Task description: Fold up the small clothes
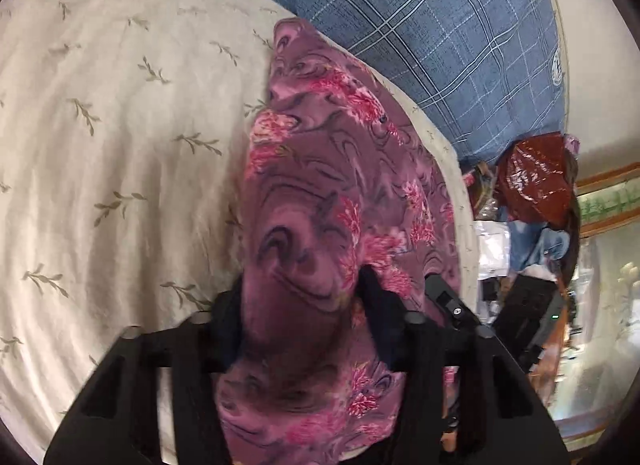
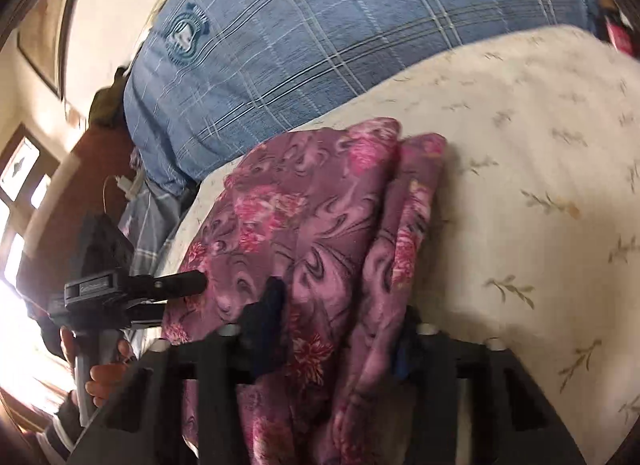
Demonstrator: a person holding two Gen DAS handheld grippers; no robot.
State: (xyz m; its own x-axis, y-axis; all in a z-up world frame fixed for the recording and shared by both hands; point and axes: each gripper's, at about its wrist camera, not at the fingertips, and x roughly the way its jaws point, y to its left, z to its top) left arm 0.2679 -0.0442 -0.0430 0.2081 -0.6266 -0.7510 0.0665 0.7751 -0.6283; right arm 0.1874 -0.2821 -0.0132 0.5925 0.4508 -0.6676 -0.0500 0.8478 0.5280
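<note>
A purple garment with pink flowers [image 1: 320, 185] lies partly on the cream bed sheet [image 1: 100, 125] and is held at its near end. My left gripper [image 1: 300, 313] is shut on the garment, with cloth bunched between its fingers and hanging over them. My right gripper [image 2: 336, 325] is shut on the same garment [image 2: 312, 205], which drapes in folds between its fingers. The left gripper shows in the right wrist view [image 2: 176, 285], at the garment's left edge. The right gripper shows in the left wrist view [image 1: 448, 301], just beside the cloth.
A blue plaid blanket [image 1: 420, 25] lies on the bed behind the garment; it also shows in the right wrist view [image 2: 320, 45]. Beyond the bed edge is clutter with a red shiny bag [image 1: 536, 177]. A person's hand [image 2: 104, 373] holds the left gripper's handle.
</note>
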